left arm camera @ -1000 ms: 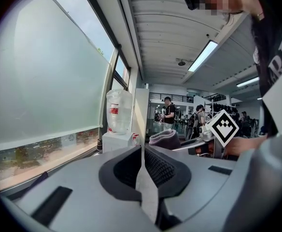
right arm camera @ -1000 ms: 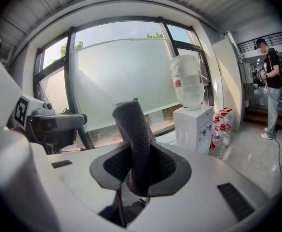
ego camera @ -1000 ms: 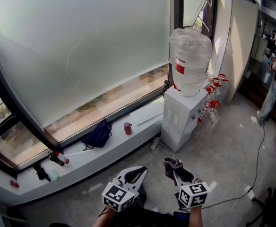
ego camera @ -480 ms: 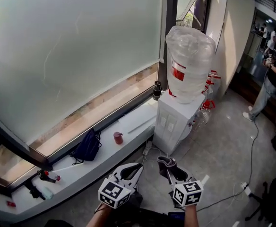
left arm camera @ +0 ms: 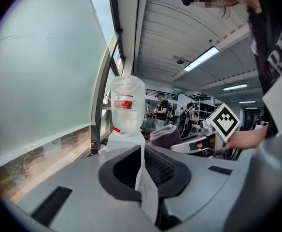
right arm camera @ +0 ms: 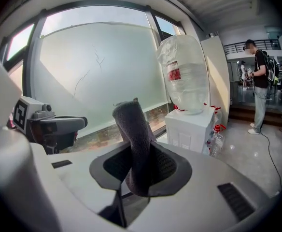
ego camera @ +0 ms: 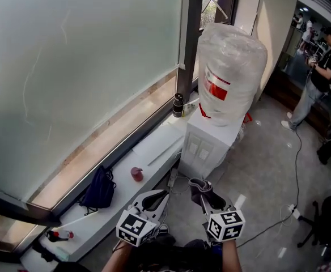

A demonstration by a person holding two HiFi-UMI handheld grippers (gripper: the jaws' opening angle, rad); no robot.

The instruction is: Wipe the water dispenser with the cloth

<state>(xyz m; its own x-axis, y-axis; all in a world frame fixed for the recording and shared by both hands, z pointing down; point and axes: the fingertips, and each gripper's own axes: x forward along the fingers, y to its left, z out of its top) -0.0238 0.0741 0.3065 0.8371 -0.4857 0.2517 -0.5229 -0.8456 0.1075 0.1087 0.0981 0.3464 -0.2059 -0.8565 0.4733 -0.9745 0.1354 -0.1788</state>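
Window: a frosted pane [ego camera: 80, 67] fills the left and upper part of the head view, with a dark frame post at its right edge.
Sill: a white ledge [ego camera: 145, 152] runs under the glass, down towards the lower left.
On the sill: a small bottle with a red cap [ego camera: 59, 235] lies at the far left. A dark blue bag [ego camera: 99, 188] slumps further along, and a red cup [ego camera: 136, 174] stands just right of it. A dark flask [ego camera: 178, 105] stands at the sill's far end, near the dispenser.
Left gripper: the left gripper [left arm camera: 142, 151] is held low over the grey floor [ego camera: 256, 169]. Its jaws are pressed together with nothing between them.
Right gripper: the right gripper [right arm camera: 138, 153] is level with the left one and just beside it. Its jaws are clamped on the cloth.
Cloth: the dark grey cloth [right arm camera: 130, 122] is a thick folded wad that sticks up past the jaw tips. It is well apart from the dispenser.
Water dispenser: the white water dispenser [ego camera: 211, 143] stands on the floor against the sill's end, ahead of both grippers. A large clear bottle [ego camera: 229, 72] with a red label sits upturned on top.
Person: a person in a dark top [ego camera: 318, 78] stands at the far right, by an open doorway.
Cable: a thin cable [ego camera: 297, 169] trails across the floor on the right.
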